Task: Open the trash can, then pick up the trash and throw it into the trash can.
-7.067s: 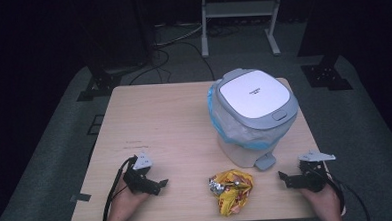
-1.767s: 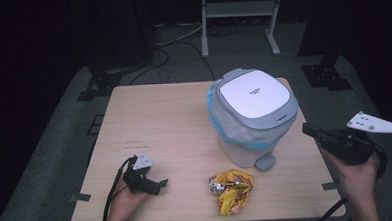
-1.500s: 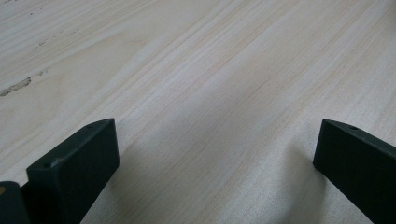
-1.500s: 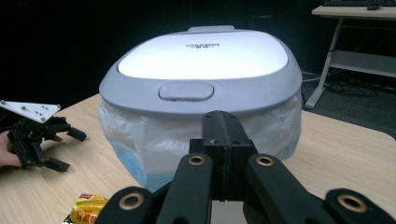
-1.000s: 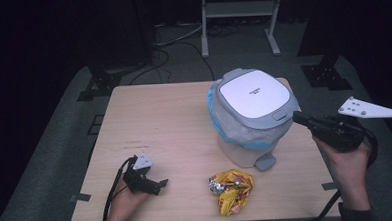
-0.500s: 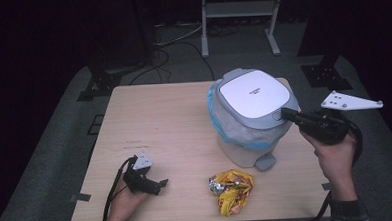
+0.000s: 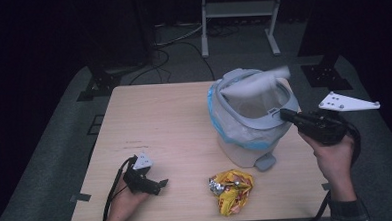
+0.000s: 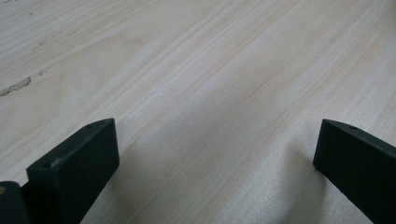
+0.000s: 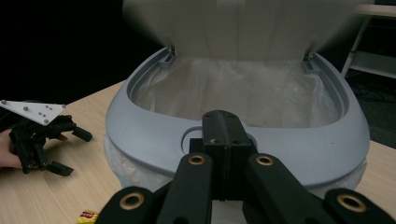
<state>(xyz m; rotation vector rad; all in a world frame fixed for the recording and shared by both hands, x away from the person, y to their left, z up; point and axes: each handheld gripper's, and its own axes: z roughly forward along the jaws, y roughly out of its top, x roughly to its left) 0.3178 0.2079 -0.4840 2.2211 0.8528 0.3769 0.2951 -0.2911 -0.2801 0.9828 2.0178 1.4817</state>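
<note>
No readable text, label or number anywhere, print on the crumpled yellow wrapper [image 7: 232,188] too small and creased to make out, grey bin [image 7: 254,123] bears no legible marking, wooden counter [image 7: 154,122] unmarked

A pale wooden counter [image 7: 164,117] stands on grey carpet floor [image 7: 51,162] in a dark room, lit from above. Beyond the counter, far from both tongs, a light metal stand [image 7: 237,11] rises on two legs, and black cables [image 7: 173,41] trail over the floor beside dark equipment bases [image 7: 100,82].
</note>
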